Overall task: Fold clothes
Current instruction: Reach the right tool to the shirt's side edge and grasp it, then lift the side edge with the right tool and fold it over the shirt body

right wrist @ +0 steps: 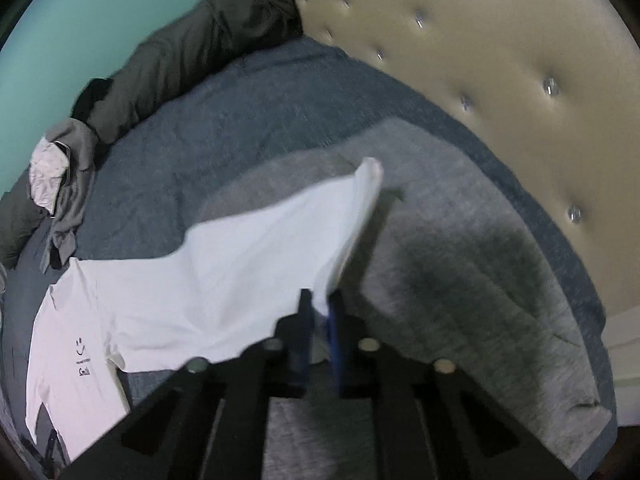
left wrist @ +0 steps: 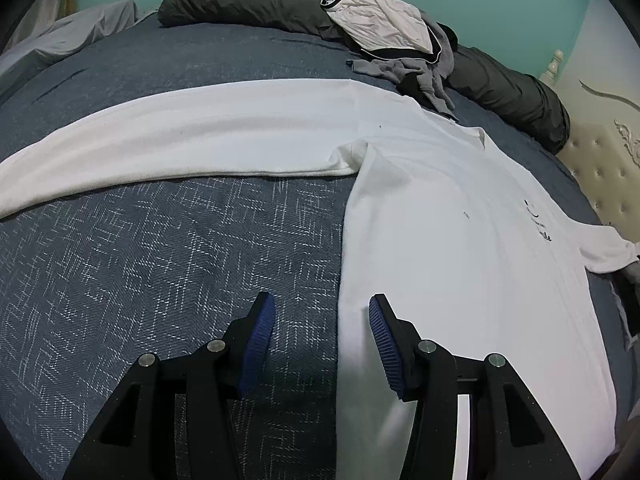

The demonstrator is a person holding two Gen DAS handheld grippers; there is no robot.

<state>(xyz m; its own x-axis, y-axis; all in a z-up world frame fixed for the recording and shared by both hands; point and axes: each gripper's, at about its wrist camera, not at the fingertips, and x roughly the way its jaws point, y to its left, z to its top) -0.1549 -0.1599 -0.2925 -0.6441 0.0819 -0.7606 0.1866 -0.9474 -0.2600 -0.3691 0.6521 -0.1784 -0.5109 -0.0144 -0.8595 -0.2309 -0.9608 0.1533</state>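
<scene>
Tongs of the right hand [right wrist: 318,308] are seen closed on the end of the white shirt's right sleeve [right wrist: 280,248], the cloth pinched between the blue pads and lifted a little off the bed [right wrist: 248,112]. From that grip the sleeve runs away to the left, toward the body of the white shirt [left wrist: 460,240], which is spread flat on the blue bedcover with its printed chest facing up. The left tongs [left wrist: 322,308] are held about half open and empty, straddling the shirt's side edge, one pad over the cover and one over the cloth. The other sleeve [left wrist: 180,140] is stretched out well beyond them. The held sleeve is judged ready to be carried across the body.
</scene>
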